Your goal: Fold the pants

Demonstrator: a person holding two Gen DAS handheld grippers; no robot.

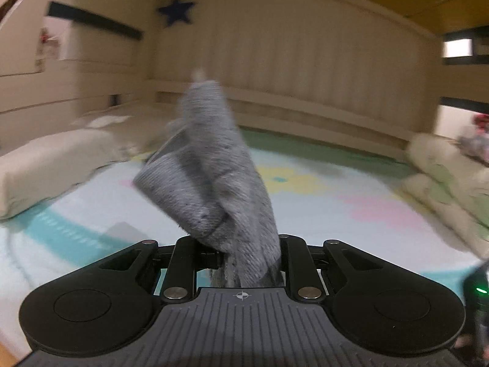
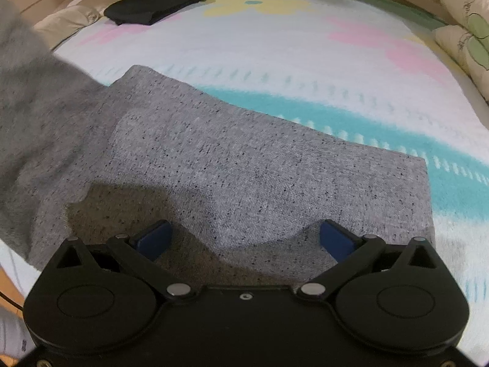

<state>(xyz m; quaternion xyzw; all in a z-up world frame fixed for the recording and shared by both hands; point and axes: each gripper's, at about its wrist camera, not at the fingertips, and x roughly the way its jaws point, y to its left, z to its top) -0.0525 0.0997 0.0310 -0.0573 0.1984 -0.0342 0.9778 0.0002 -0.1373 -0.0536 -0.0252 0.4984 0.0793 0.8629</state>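
The grey speckled pants (image 2: pixel 232 159) lie partly flat on the pastel flowered blanket (image 2: pixel 305 70). At the left of the right wrist view one end of them rises off the blanket (image 2: pixel 33 98). My left gripper (image 1: pixel 244 260) is shut on that lifted end (image 1: pixel 211 177), which stands up blurred in front of its camera. My right gripper (image 2: pixel 244 238) is open, its blue-padded fingers (image 2: pixel 336 238) spread just above the flat part of the pants, holding nothing.
A folded black garment (image 2: pixel 152 6) lies at the far left of the blanket. Cream pillows sit along the left (image 1: pixel 52 159) and right (image 2: pixel 464 30) sides. A beige panelled wall (image 1: pixel 290 70) with a dark star (image 1: pixel 175 10) stands behind.
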